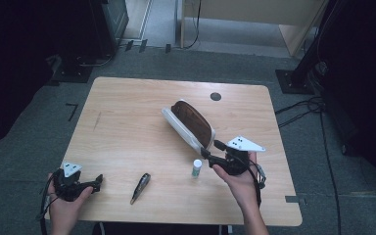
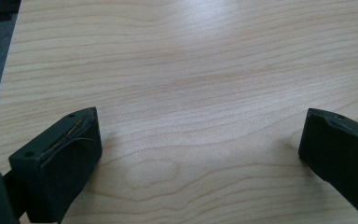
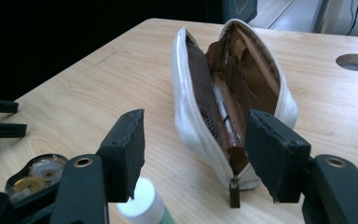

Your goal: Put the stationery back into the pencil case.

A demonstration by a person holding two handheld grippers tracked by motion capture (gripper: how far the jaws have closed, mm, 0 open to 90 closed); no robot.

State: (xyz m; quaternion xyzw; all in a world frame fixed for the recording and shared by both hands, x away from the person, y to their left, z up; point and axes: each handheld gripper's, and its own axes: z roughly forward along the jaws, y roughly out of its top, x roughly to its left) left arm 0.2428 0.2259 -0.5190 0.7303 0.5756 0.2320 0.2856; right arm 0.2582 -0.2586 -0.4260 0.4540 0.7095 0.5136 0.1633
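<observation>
2 open grippers over a desk (image 1: 127,117) with an open pencil case.

Left gripper (image 1: 97,182) near the front left corner, jaws wide apart above bare wood. Right gripper (image 1: 210,152) near the front right edge, jaws spread just short of the white pencil case (image 1: 188,125), unzipped, pens inside. Small bottle (image 1: 197,168) just beside it; dark pen-like thing (image 1: 140,187), perhaps a marker, near the front edge.

Item count on the worktop (image 1: 127,127):
- One white zip pouch (image 1: 190,125), open, at 12 o'clock from centre.
- One pen (image 3: 226,116) inside the pouch.
- One small white-capped bottle (image 1: 197,168), at 5 o'clock.
- One dark pen-shaped item (image 1: 140,187), at 6 o'clock.
- One round cable hole (image 1: 216,96), at 1 o'clock.
- Two tools: left tool (image 1: 97,182), right tool (image 1: 209,150).
</observation>
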